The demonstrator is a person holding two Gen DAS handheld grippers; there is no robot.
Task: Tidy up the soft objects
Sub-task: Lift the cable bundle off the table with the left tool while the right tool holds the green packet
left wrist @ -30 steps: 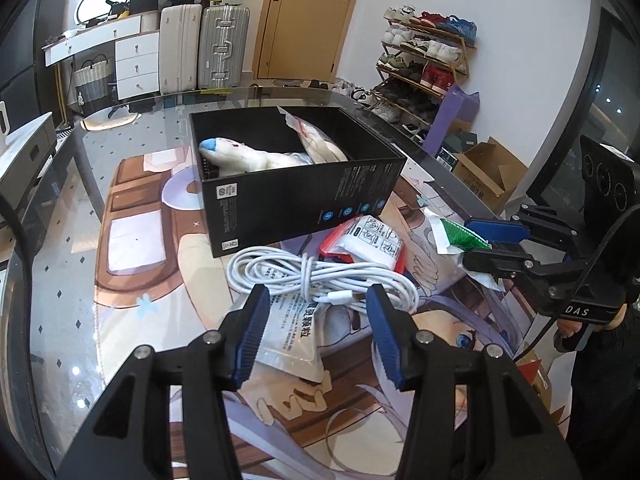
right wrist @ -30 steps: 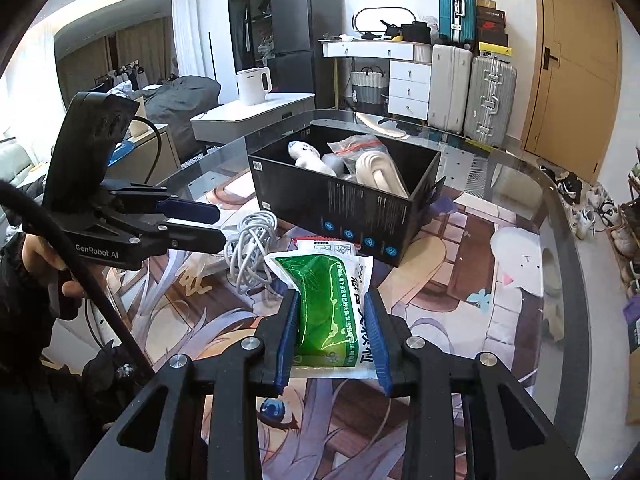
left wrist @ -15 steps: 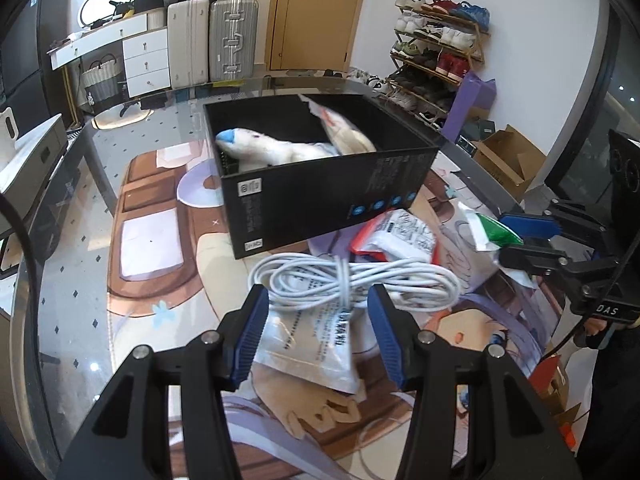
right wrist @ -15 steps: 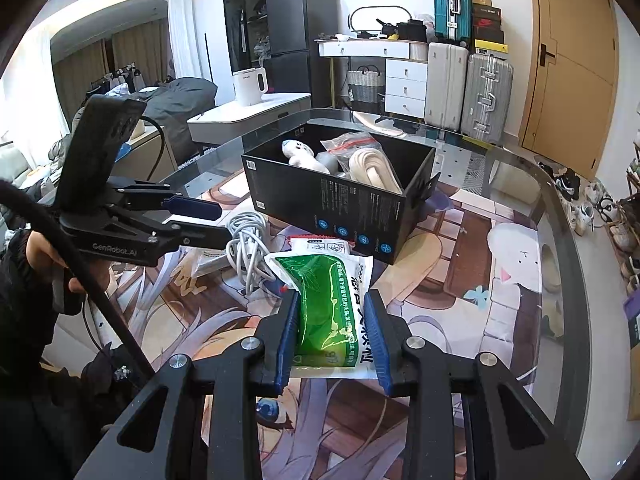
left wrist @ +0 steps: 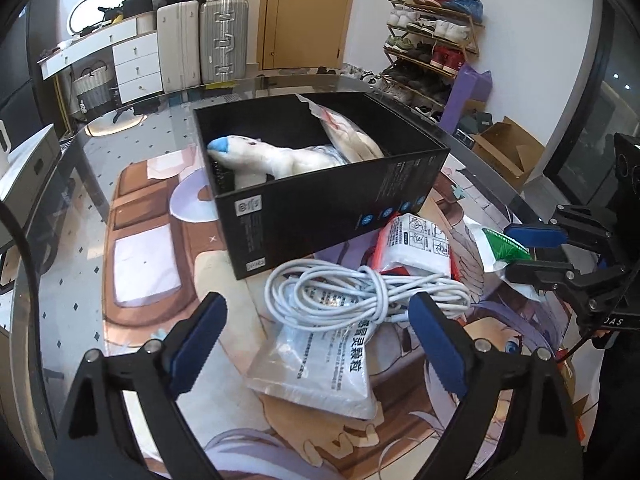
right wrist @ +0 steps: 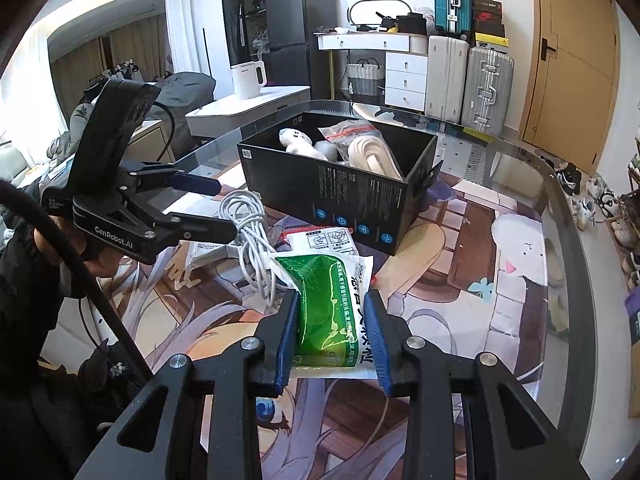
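Right gripper [right wrist: 334,334] clamped the green pouch [right wrist: 326,300] above the mat. Left gripper [left wrist: 318,338], jaws just opened, stood empty over the white cable [left wrist: 360,292]. Cable probably light, floppy; best pinched mid-bundle.

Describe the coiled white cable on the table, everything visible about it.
The white cable is a thin, smooth cord, loosely looped and cinched by turns of its own cord at the middle. It lies flat on the table mat just in front of the black box, partly atop a white printed packet and beside a red-and-white packet. The open left gripper brackets it without touching.
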